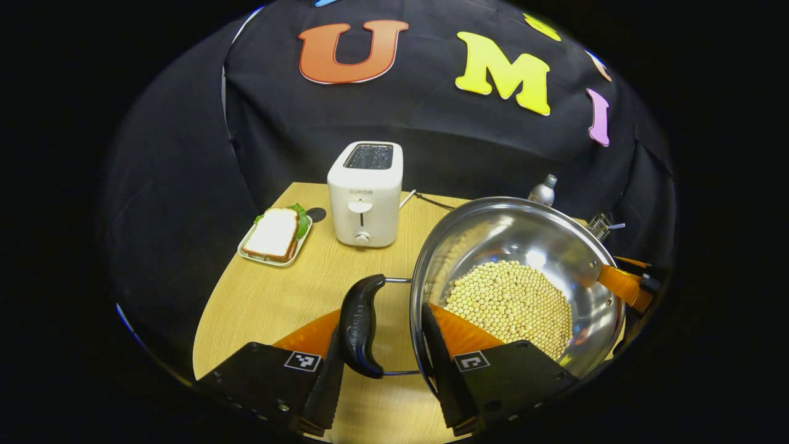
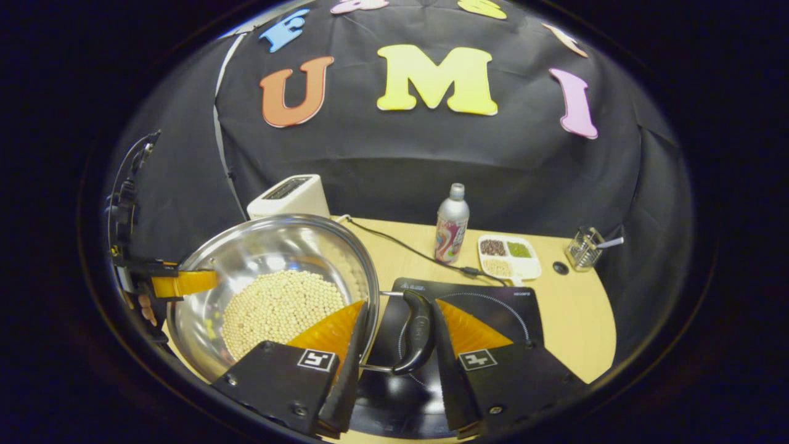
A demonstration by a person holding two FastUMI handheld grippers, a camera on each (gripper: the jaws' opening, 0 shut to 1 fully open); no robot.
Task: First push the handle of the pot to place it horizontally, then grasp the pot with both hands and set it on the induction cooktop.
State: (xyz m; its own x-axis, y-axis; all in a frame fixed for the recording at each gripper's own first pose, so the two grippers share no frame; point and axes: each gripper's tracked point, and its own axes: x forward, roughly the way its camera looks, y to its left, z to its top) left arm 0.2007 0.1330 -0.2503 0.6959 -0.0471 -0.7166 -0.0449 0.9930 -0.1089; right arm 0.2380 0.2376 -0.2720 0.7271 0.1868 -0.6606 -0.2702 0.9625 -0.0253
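The pot (image 1: 524,271) is a wide, shiny steel bowl with a layer of pale round beans (image 1: 508,305) heaped in its bottom and a dark, curved side handle (image 1: 360,324) on a thin wire loop at each end. In the left gripper view the left gripper (image 1: 382,370) has its jaws spread around that handle: one finger lies just left of the grip and the other crosses the pot's rim over the beans, and it cannot be told whether either presses on the handle. In the right gripper view the right gripper (image 2: 394,382) is placed the same way at the opposite handle (image 2: 416,333), jaws spread, one finger over the rim and the other just right of the grip, again with contact unclear. There the pot sits to the left of the black induction cooktop (image 2: 493,308), its handle hanging above the cooktop's near left part. Beyond the pot on the wooden table (image 1: 277,302) stands a white toaster (image 1: 365,194), and to its left a small tray (image 1: 246,254) holding a sandwich (image 1: 274,234). Far right of the cooktop are a bottle (image 2: 452,223), a divided dish (image 2: 533,268) with dark, green and pale grains in its compartments, and a wire holder (image 2: 582,246) near the table's far right edge.
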